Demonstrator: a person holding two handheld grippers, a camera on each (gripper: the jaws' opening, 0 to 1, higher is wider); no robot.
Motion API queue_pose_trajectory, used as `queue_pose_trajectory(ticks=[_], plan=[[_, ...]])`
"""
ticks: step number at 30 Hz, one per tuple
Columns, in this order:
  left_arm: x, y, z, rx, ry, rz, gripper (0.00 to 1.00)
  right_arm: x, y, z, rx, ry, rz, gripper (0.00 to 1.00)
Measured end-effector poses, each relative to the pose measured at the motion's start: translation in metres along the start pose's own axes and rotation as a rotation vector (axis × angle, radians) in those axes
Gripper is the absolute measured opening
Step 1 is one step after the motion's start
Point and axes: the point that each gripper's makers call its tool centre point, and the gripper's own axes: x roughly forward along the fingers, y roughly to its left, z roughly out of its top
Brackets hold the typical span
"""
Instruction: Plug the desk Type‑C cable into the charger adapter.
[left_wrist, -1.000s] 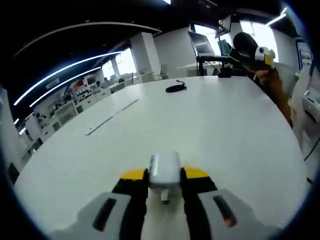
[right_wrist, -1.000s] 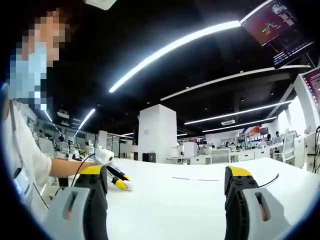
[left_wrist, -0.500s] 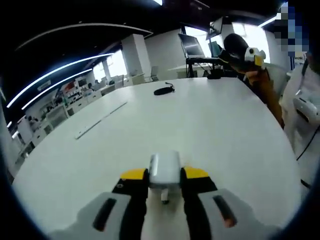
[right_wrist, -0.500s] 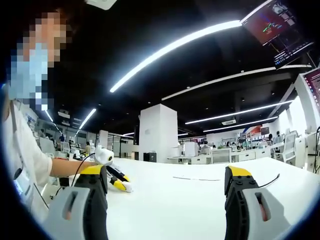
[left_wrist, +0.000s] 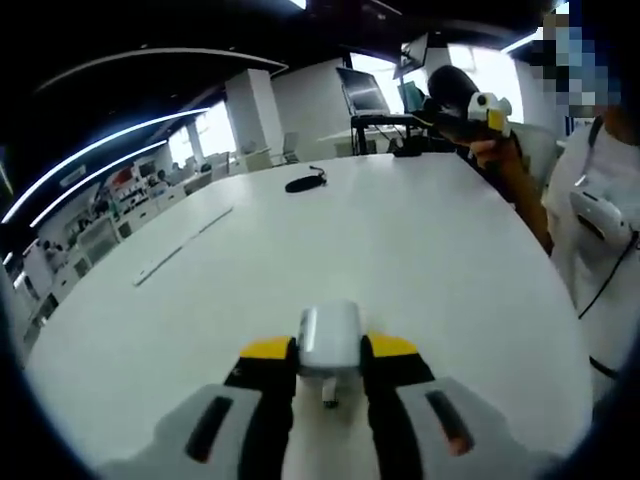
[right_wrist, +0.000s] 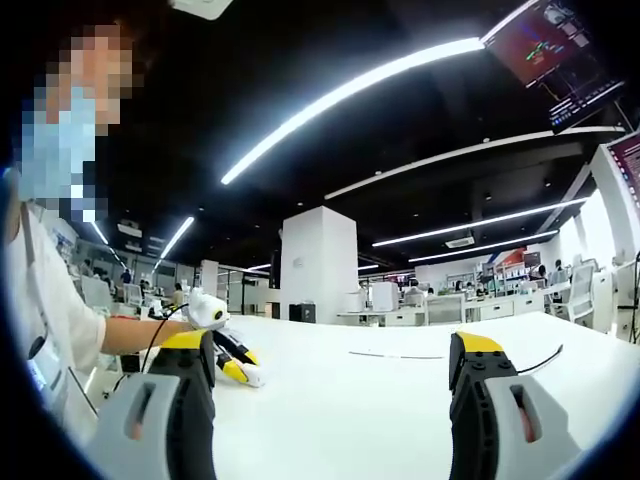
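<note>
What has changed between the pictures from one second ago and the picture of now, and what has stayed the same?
Little changed. The left gripper view has swung a bit, so the white table and the black cable sit shifted in the picture; that is camera motion, not the things moving. The left gripper stays shut on the white charger adapter. The right gripper stays open and empty.

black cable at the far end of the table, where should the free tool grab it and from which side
Judging from the left gripper view, the black cable lies bundled flat on the white table. Probably best taken from above, across the bundle's middle. The plug end is too small to pick out.
</note>
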Motion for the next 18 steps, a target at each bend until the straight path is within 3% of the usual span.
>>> queue_pose_trajectory(ticks=[18], plan=[[-0.003,-0.028,0.005,0.030,-0.022,-0.106,0.26,0.002,0.001,-0.005,0.004,0.011,-0.002,1.00]])
